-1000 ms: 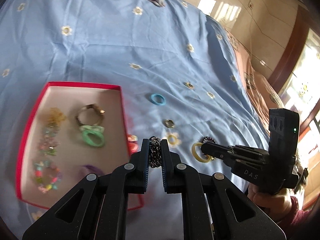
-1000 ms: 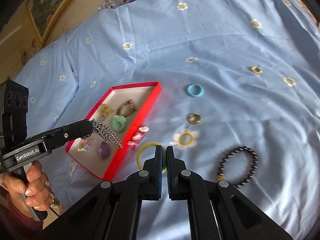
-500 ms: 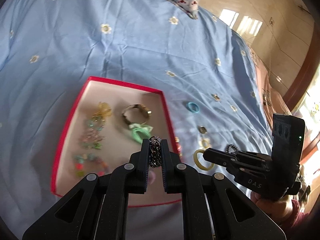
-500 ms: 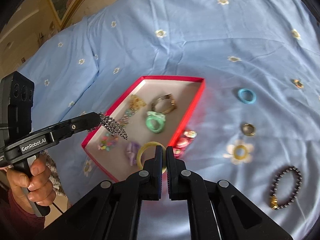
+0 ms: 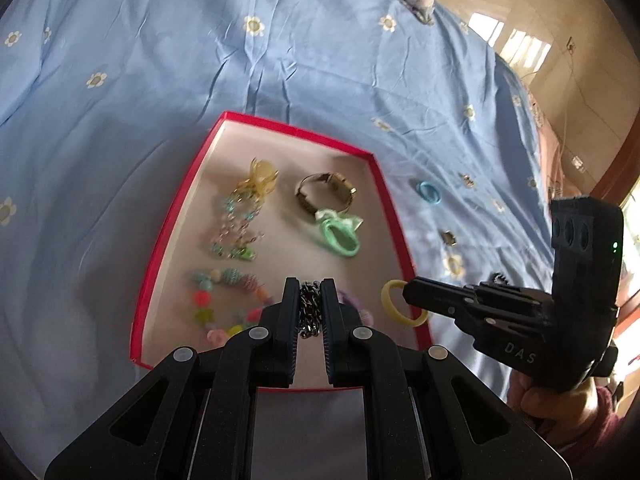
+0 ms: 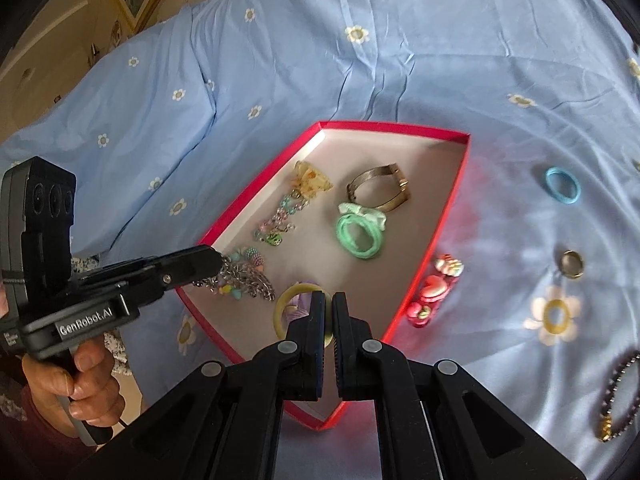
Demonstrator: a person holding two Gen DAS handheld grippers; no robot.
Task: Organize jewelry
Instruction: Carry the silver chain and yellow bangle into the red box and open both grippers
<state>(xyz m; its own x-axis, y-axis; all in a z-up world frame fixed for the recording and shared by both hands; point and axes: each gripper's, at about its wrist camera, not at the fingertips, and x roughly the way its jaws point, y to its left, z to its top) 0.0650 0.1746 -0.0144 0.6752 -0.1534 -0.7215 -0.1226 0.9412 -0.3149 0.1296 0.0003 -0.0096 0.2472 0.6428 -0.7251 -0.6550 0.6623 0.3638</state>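
Chain (image 5: 310, 309) clamped in left gripper (image 5: 310, 300), yellow ring (image 6: 298, 312) in right gripper (image 6: 328, 312), both above red box (image 6: 456, 216).

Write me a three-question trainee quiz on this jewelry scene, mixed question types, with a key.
1. True or false: the left hand-held gripper is shut on a metal chain.
2. Multiple choice: where is the blue ring? A) in the red box B) on the bedsheet outside the box C) in the right hand-held gripper
3. Fill in: the right hand-held gripper holds a ____ ring over the box.

Key: 1 true; 2 B; 3 yellow
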